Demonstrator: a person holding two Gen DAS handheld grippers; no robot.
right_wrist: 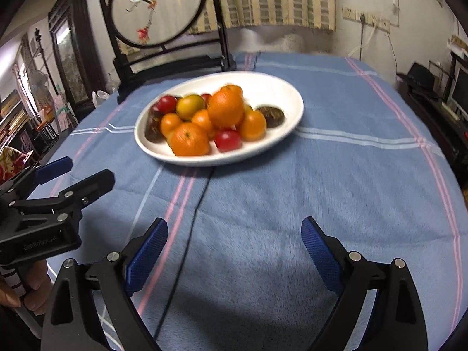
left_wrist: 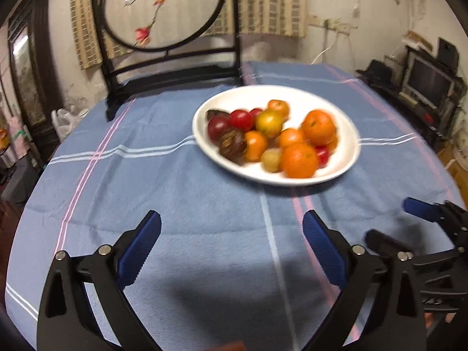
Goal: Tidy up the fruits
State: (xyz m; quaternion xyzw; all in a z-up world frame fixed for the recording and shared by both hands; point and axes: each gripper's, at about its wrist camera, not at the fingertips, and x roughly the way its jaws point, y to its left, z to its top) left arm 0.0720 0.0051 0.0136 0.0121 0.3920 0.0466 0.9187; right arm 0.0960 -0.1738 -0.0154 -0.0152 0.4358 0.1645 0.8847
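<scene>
On our left, the left gripper (left_wrist: 231, 234) hangs low over the blue checked tabletop (left_wrist: 175, 204) with its fingers spread wide and nothing between them; ahead of those fingers and a little to their right sits the white plate (left_wrist: 345, 158), heaped with the fruits (left_wrist: 275, 137): oranges, red and yellow round ones, and a couple of dark brown ones we cannot name through the blur. We judge the pile sits together on the plate because that is where sorted fruit would be kept, though the same heap would equally suit a mix waiting to be sorted out. Further right, the right gripper (right_wrist: 234, 234) also holds its fingers apart and empty, with the plate ahead and slightly left of them. A thin dark cord (right_wrist: 193, 219) runs from under the plate toward these fingers; its ends are cut off. The fruits behind the big orange (right_wrist: 226, 106) are hidden, and the person's hand (right_wrist: 17, 289) shows only in part
</scene>
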